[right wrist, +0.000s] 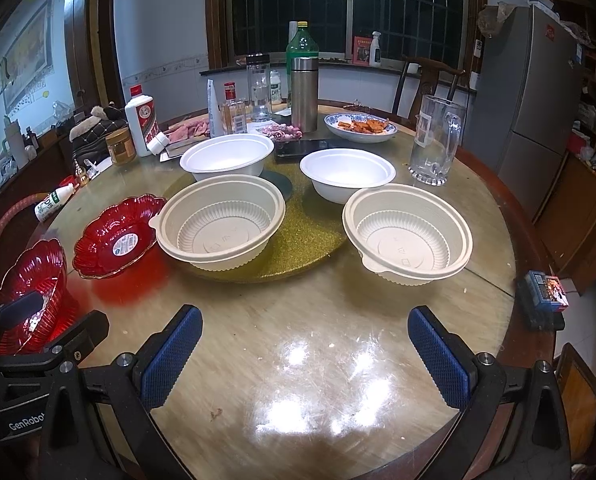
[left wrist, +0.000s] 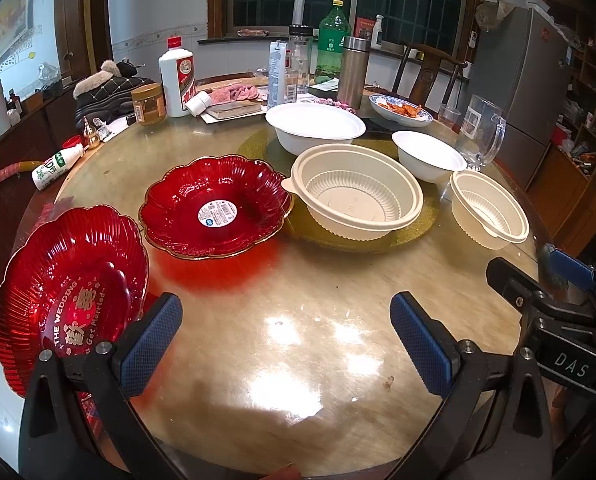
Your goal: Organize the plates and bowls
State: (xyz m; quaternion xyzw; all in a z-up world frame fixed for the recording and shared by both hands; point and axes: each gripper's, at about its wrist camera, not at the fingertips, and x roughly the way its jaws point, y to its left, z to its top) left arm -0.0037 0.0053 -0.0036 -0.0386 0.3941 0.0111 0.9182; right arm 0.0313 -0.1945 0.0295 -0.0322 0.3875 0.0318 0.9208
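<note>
Both jaws stand wide apart and grasp nothing: the left gripper (left wrist: 285, 340) and the right gripper (right wrist: 304, 356) hover low over the bare near edge of the round desk (right wrist: 298, 340).

Taking the gold turntable (right wrist: 310, 236) at the desk's middle as the landmark: 1 beige ribbed bowl (right wrist: 219, 226) sits on its near-left part, a 2nd beige ribbed bowl (right wrist: 408, 232) stands just off its near-right edge, and 2 white bowls, a large one (right wrist: 227, 156) and a smaller one (right wrist: 348, 174), rest on its far side. Left of the turntable lies a red scalloped plate (left wrist: 215, 206) with a sticker, flat on the desk. A 2nd red plate (left wrist: 71, 292) sits further left, tilted up beside the left gripper's left finger; whether they touch I cannot tell.

All of these look light. The bowls seem thin and a little flexible, likely to nest in matching pairs; their rolled rims, or the small tab on the beige ones, look the best hold. The red plates look glossy, stiff and slippery, so pinch across the fluted rim.
</note>
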